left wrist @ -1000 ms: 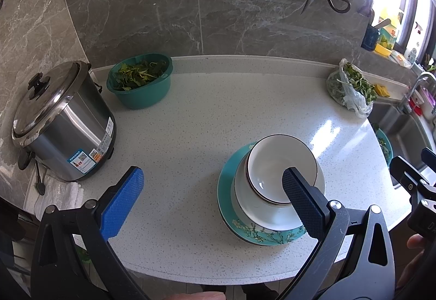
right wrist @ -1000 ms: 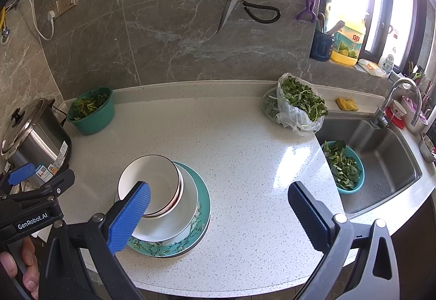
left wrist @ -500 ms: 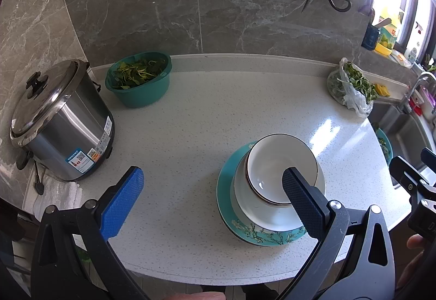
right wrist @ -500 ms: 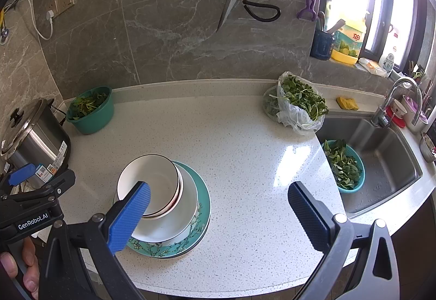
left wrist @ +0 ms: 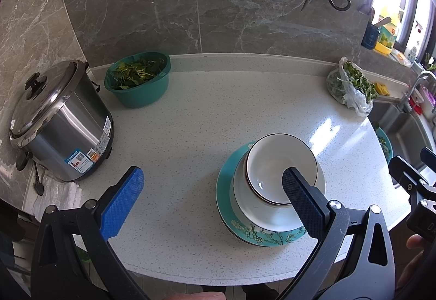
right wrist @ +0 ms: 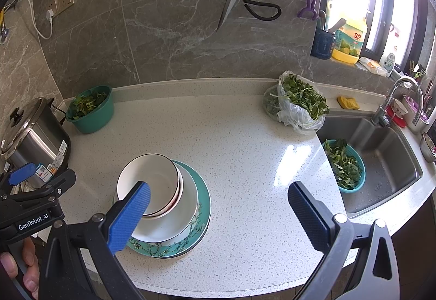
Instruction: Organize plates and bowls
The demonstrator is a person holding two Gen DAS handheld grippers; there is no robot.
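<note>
the setting was a kitchen with a grey marble-look wall and a white speckled countertop [right wrist: 239, 152]. near the front edge of the counter sat the stack: a teal plate [left wrist: 231, 207] with a blossom pattern at the bottom, a white plate [right wrist: 188, 207] on it, and a white bowl [left wrist: 275, 161] with a dark rim on top; a further rim showed just under that bowl, kind not resolvable. the bowl sat off-centre, toward the left side of the stack in the right wrist view. left gripper [left wrist: 209, 199] hung above the front of the counter, jaws spread wide, nothing between them; its black finger overlapped the bowl in the picture, contact not determinable, its blue finger over bare counter. right gripper [right wrist: 218, 207] likewise spread wide and empty, blue finger overlapping the bowl's near rim in view, black finger over bare counter to the right of the stack. steel rice cooker [left wrist: 60, 123] stood at the far left, a green basin of leaves [left wrist: 139, 82] beside it at the wall. bag of greens [right wrist: 297, 106] lay near the sink [right wrist: 381, 147], where a teal colander of leaves [right wrist: 344, 166] sat. scissors [right wrist: 239, 5] hung on the wall.
</note>
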